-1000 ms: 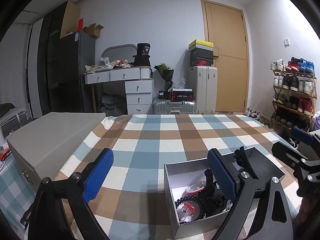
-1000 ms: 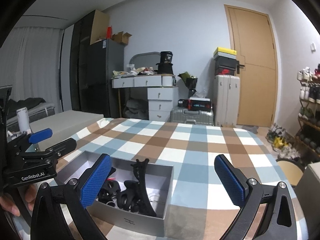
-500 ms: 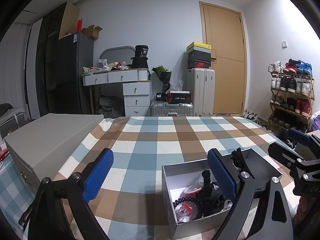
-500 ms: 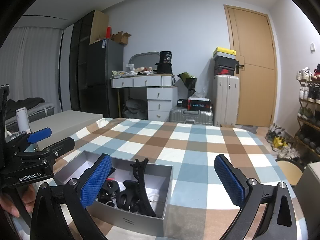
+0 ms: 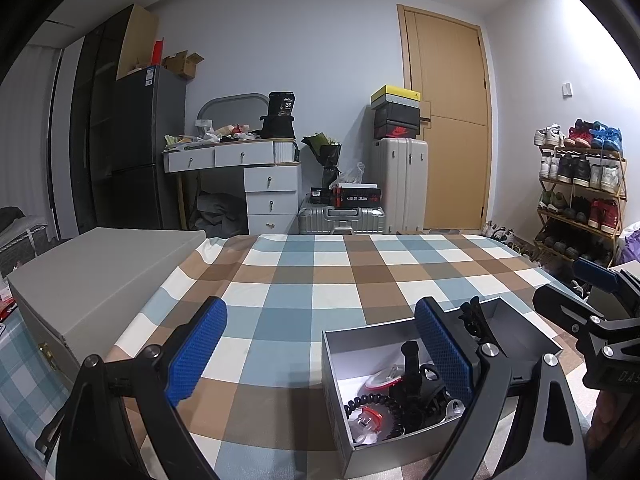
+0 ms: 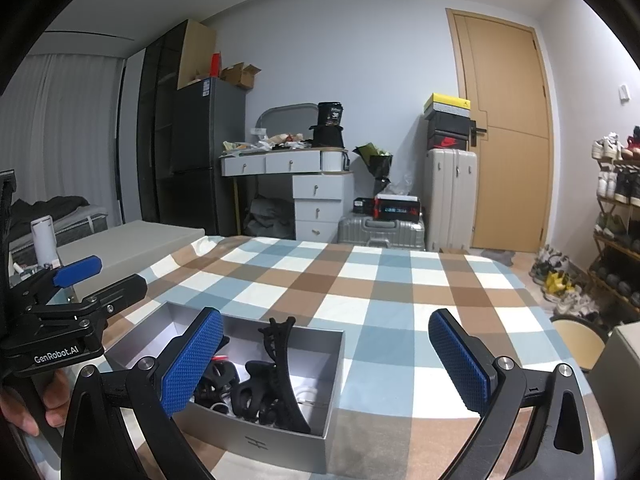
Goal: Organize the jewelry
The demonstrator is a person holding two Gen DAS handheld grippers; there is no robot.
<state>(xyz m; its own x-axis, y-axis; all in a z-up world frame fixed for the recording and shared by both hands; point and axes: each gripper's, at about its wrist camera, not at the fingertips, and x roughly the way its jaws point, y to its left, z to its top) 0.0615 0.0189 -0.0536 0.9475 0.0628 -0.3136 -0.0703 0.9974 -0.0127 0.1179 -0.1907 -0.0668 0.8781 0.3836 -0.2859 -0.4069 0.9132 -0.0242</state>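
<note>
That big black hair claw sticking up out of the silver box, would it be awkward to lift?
Probably stiff: the big black hair claw stands propped, keeping its curved shape. Its teeth may snag the smaller clips beside it. It looks thin and openwork, so likely light.

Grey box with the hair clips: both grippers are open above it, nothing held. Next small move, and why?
Probably lower the right gripper onto the big black hair clip. That clip stands tall against the others in the open grey box, so it looks easiest to pinch. The left gripper sits off to the box's side, also open and holding nothing.
</note>
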